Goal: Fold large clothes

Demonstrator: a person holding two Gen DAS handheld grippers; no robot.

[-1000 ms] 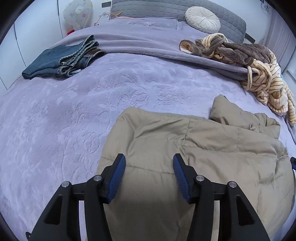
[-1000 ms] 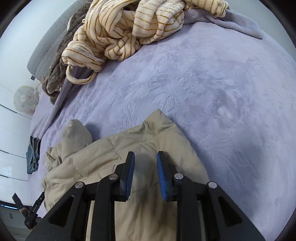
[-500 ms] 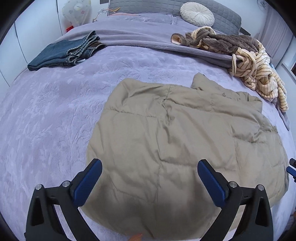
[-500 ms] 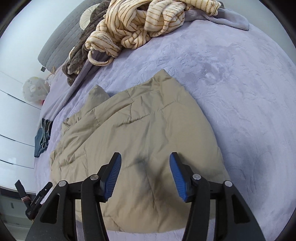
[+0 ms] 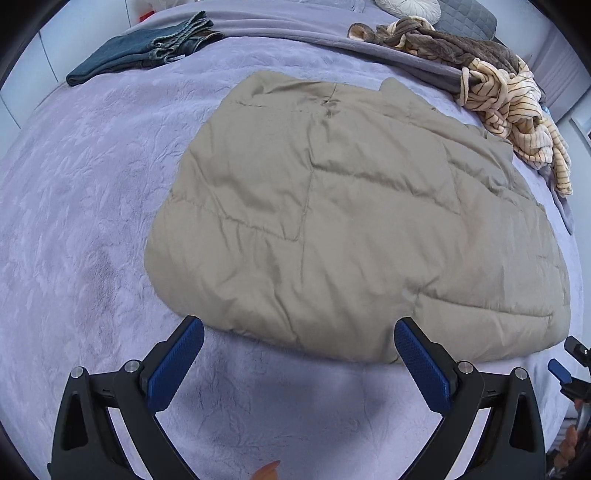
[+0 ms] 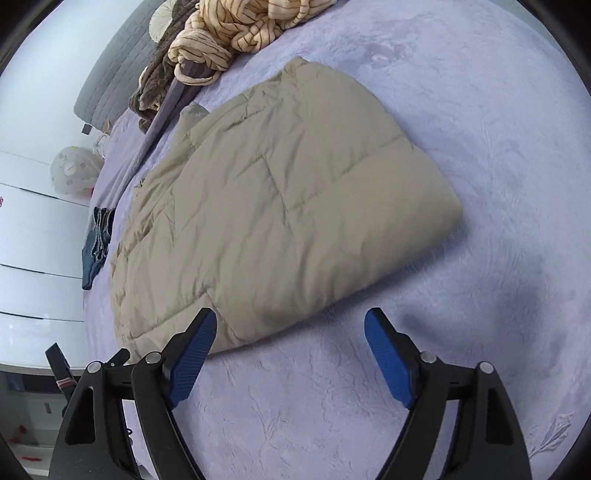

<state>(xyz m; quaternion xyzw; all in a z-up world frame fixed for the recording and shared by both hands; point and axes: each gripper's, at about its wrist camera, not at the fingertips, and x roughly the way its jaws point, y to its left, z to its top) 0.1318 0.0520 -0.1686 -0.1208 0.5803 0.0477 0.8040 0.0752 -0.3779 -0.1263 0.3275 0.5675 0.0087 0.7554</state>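
A beige quilted puffer garment (image 5: pixel 351 218) lies folded and flat on the lilac bed cover (image 5: pixel 74 240); it also shows in the right wrist view (image 6: pixel 280 206). My left gripper (image 5: pixel 299 354) is wide open and empty, just short of the garment's near edge. My right gripper (image 6: pixel 291 350) is wide open and empty, also just off the near edge, its left finger close to the garment. The right gripper's tip (image 5: pixel 569 365) shows at the left view's right edge.
Folded blue jeans (image 5: pixel 147 48) lie at the far left of the bed. A heap of striped cream and brown clothes (image 5: pixel 509 85) lies at the far right, by a grey folded blanket (image 5: pixel 295 29). A round cushion and grey headboard are at the back.
Both grippers have opened wide and drawn back from the beige garment, which now lies flat on the bed beyond their fingertips.
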